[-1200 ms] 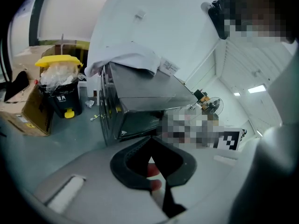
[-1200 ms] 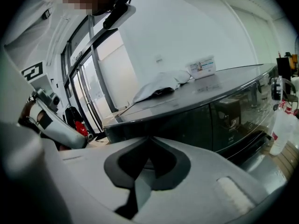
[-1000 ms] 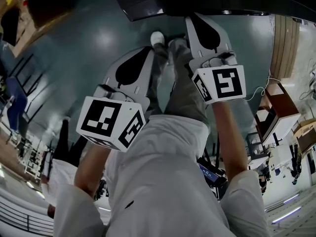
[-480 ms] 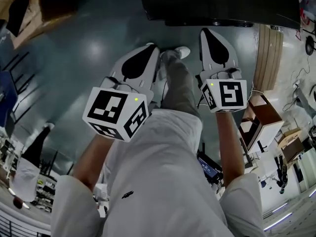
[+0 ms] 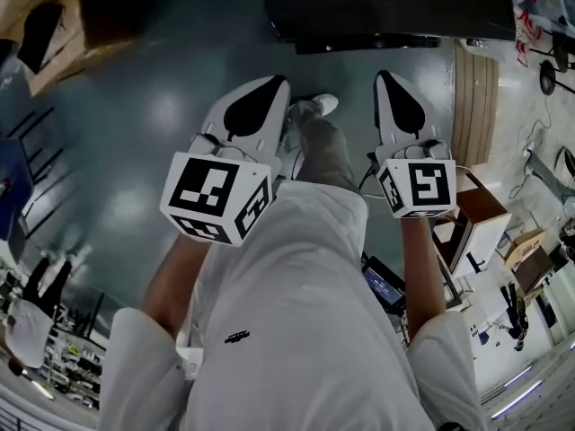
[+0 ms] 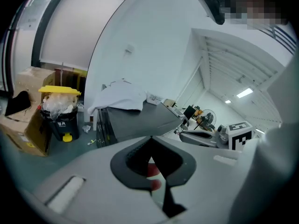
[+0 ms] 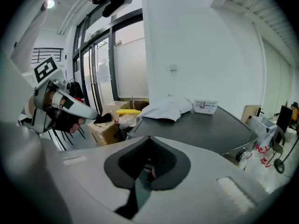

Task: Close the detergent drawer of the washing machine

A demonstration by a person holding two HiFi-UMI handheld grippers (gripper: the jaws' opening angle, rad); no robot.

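We held the left gripper and right gripper closed on nothing, washing machine dead ahead, seemingly nearer the right one.

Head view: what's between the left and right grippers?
The person's leg and white shoe lie between left gripper and right gripper, shown in head view.

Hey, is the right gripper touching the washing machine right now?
Apart. In the head view, a strip of bare floor separates the right gripper from the dark top of the washing machine.
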